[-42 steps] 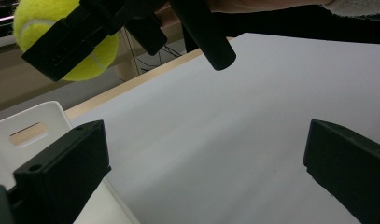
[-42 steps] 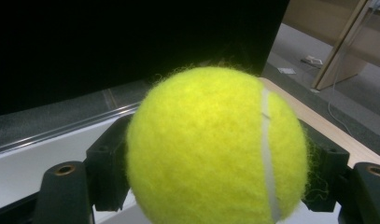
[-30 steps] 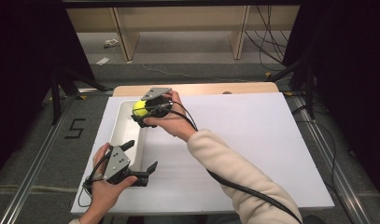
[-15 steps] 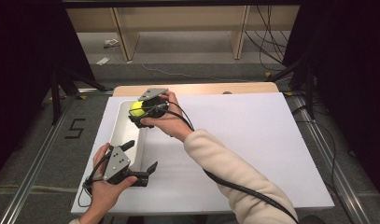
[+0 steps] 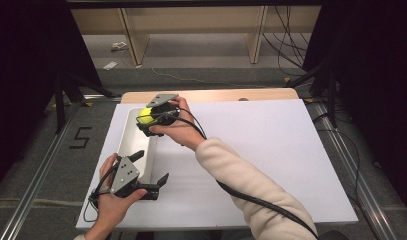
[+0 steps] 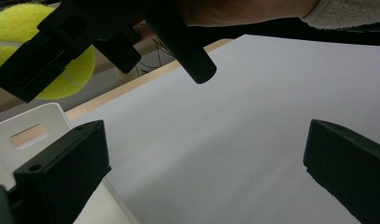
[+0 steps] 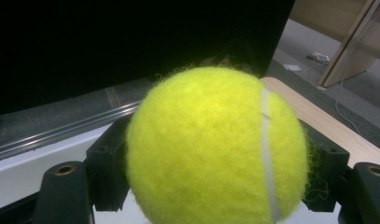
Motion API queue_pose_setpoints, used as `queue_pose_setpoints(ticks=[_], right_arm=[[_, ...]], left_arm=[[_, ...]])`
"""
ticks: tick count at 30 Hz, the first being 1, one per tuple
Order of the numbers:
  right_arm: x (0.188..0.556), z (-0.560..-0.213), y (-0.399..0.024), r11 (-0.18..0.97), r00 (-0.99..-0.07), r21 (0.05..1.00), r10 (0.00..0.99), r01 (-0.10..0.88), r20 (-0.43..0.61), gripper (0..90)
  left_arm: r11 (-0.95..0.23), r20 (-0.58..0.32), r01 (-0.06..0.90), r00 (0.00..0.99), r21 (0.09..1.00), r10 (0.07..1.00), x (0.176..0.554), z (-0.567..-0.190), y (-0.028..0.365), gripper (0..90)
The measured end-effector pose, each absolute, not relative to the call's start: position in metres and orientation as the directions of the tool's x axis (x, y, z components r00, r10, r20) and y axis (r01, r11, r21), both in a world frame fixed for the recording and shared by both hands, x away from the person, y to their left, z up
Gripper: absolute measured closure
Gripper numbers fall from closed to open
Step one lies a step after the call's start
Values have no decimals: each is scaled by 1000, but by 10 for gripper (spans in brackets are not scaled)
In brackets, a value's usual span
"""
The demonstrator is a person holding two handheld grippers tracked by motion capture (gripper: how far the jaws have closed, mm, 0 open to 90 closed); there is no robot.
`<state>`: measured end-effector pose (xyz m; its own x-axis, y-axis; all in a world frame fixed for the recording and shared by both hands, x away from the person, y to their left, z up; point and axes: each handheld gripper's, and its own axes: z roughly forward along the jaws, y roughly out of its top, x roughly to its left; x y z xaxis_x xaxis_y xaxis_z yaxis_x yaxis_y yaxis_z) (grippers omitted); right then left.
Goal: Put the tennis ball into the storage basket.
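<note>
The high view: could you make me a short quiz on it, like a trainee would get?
1. True or false: the right tongs grip the ball.
2. What lies below the ball? A) the bin B) a cup C) bare floor
3. Fill in: the left tongs stand ____, holding nothing.

Key:
1. True. The right gripper view shows the ball clamped between the jaws.
2. A. The ball is above the far end of the white bin.
3. Open. They sit near the bin's close end, one jaw over the bin, the other over the board.
</note>
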<state>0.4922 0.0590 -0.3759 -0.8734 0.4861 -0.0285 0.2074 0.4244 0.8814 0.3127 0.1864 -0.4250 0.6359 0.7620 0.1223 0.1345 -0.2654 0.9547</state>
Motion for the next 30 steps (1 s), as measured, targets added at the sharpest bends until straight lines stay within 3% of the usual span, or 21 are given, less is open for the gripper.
queue_pose_setpoints(ticks=[30], right_arm=[[493,-378,71,426,-878,880,479,211,-22,268]], left_arm=[[-265,125,131,636,955,762,312,-424,186,0]])
